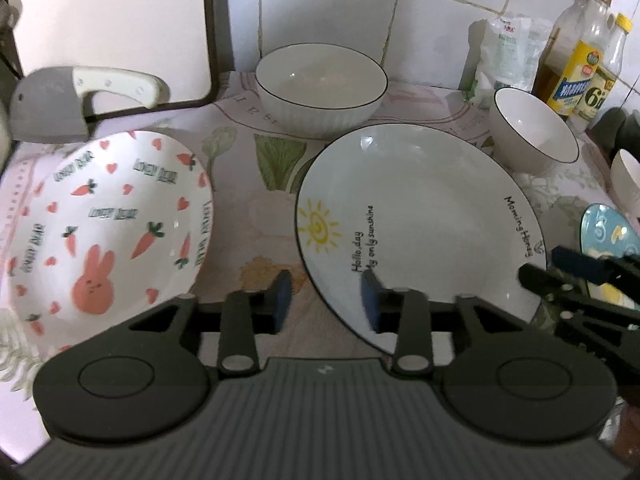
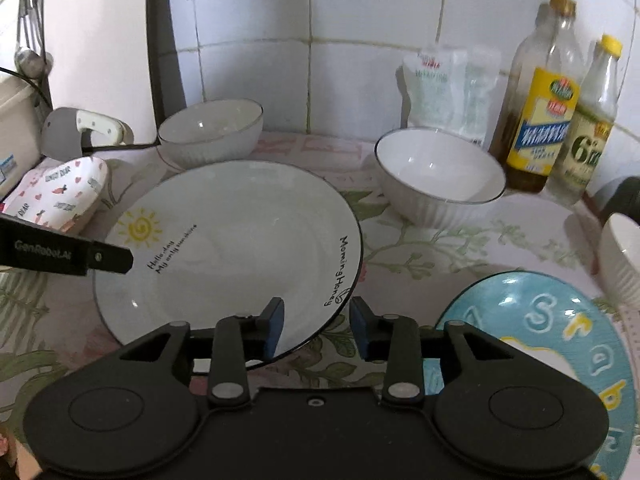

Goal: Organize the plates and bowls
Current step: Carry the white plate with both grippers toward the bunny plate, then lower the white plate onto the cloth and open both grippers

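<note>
Over sun plate [image 1: 420, 216]: both grippers tilted down, apart.

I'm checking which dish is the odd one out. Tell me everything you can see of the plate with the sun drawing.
The sun plate is a wide, shallow, round dish, glossy white and ceramic-looking, with a thin dark rim. It bears a yellow spiral sun, the words "Hello, day / My only sunshine", and "Morning Honey" near the edge. It looks empty and lies flat on the floral cloth. The open right gripper straddles its near rim; whether the pads touch is unclear.
</note>
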Demonstrator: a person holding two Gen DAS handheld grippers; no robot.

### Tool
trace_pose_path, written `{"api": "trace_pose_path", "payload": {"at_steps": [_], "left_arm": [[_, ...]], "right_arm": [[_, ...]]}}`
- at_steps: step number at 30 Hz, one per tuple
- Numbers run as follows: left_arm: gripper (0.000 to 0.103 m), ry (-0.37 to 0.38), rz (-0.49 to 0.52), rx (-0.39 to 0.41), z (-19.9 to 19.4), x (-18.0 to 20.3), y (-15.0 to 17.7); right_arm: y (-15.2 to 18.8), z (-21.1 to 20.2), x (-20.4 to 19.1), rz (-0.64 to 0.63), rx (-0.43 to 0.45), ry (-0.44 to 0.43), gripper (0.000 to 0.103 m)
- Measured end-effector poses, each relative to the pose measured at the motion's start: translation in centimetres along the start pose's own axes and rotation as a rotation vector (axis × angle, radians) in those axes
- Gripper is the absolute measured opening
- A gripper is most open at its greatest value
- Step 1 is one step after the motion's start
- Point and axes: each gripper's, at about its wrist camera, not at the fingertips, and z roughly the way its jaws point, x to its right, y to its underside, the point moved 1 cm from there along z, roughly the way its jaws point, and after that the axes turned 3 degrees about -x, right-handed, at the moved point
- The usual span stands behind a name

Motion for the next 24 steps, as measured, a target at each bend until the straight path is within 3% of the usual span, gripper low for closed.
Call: {"api": "trace_pose_path", "payload": {"at_steps": [15, 24], "left_arm": [[0.065, 0.037, 0.091, 0.061, -10.0, 3.5, 0.8], [0.073, 0.038, 0.176, 0.083, -14.8, 6.7, 1.5]], "right_arm": [[0.2, -9.9, 0.6, 0.047, 0.106, -0.018, 0.057], [1.0, -16.2, 2.1, 0.037, 0.163, 0.046, 0.065]]}}
